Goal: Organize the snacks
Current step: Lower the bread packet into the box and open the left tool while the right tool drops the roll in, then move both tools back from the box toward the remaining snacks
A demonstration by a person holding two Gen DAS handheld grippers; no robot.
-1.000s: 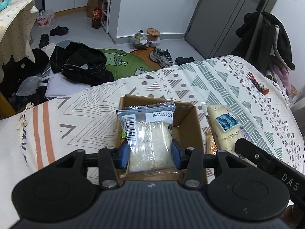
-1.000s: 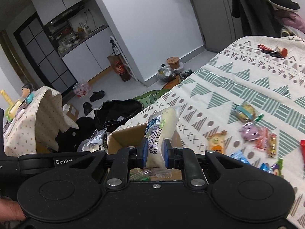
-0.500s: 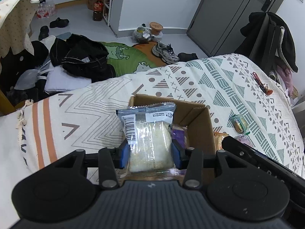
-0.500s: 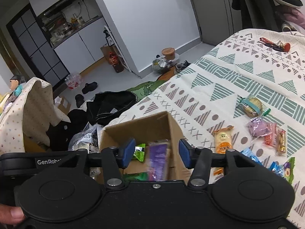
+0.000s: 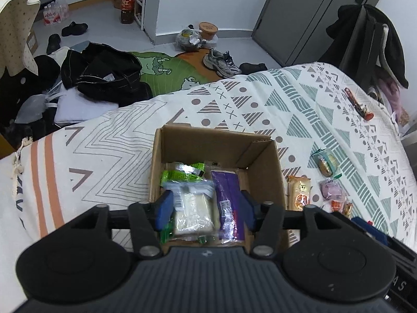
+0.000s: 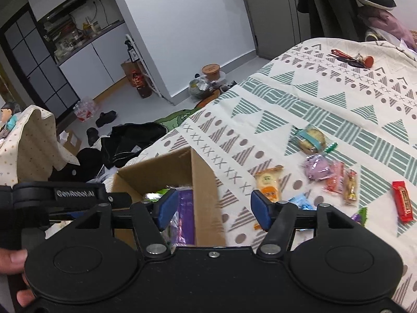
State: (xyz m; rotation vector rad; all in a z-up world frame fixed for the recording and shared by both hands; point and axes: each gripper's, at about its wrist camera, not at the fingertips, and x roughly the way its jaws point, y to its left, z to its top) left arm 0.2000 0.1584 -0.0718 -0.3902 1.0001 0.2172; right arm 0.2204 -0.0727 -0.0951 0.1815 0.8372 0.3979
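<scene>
An open cardboard box (image 5: 271, 172) sits on the patterned bedspread and holds a green packet (image 5: 182, 173), a purple packet (image 5: 228, 195) and a clear packet of white cake (image 5: 191, 214). My left gripper (image 5: 205, 210) hangs open just above the box's near end; the white cake packet lies blurred below its fingers, untouched. In the right wrist view my right gripper (image 6: 214, 210) stands open and holds nothing, over the right wall of the box (image 6: 203, 172). Loose snacks lie to the right: an orange packet (image 6: 268, 185), a round cookie (image 6: 311, 139), a red bar (image 6: 402, 204).
More small wrapped sweets (image 6: 338, 180) are scattered on the bedspread (image 6: 299, 99) right of the box. Red-handled keys (image 5: 357, 104) lie farther back. The bed edge drops off behind the box to a floor with black clothes (image 5: 104, 78) and shoes (image 5: 221, 62). A hand (image 6: 13, 260) grips the handle.
My left gripper has opened and let the white cake packet drop into the box. The right gripper let go of its long cake packet earlier, opened wider and shifted right.
</scene>
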